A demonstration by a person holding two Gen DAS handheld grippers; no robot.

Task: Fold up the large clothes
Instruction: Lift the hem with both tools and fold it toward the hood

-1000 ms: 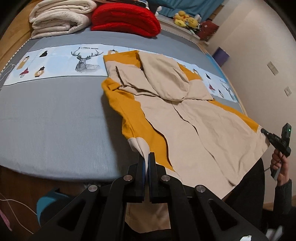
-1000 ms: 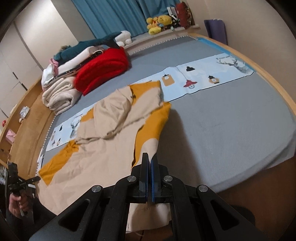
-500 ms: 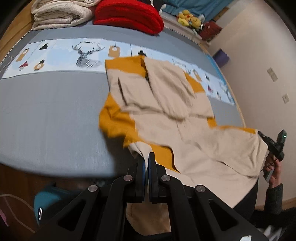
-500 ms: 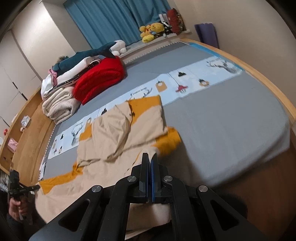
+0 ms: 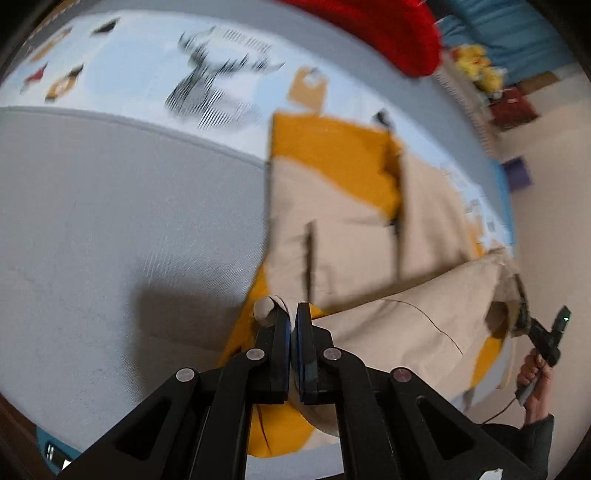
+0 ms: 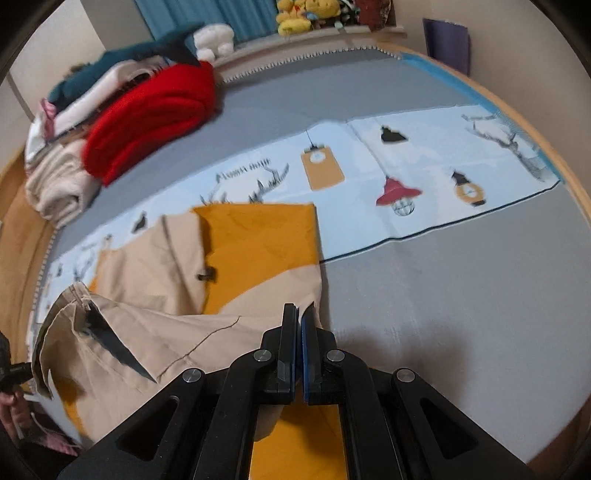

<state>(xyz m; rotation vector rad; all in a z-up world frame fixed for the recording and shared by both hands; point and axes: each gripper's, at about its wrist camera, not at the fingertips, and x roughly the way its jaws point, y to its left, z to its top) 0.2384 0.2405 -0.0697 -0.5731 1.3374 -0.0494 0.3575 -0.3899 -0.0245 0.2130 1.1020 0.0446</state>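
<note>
A large beige and mustard-yellow garment [image 5: 351,229] lies on the grey bed [image 5: 110,206]. My left gripper [image 5: 293,314] is shut on its bottom hem at one corner and holds it lifted over the garment's middle. My right gripper [image 6: 299,314] is shut on the other hem corner of the same garment [image 6: 258,251]. The lifted lower half hangs between the two grippers as a fold above the upper half. The right gripper also shows in the left wrist view [image 5: 526,325], the left gripper's body at the right wrist view's left edge.
A red blanket [image 6: 155,114] and folded cream and white bedding [image 6: 59,177] are stacked at the bed's far side. A pale blue printed strip [image 6: 424,173] crosses the bed. Stuffed toys [image 6: 299,14] sit on a ledge. The bed's wooden edge [image 6: 554,155] curves at right.
Both grippers have carried the garment's bottom hem forward over the bed, toward its upper part. The lower half now rises off the bed and doubles over the upper half.
</note>
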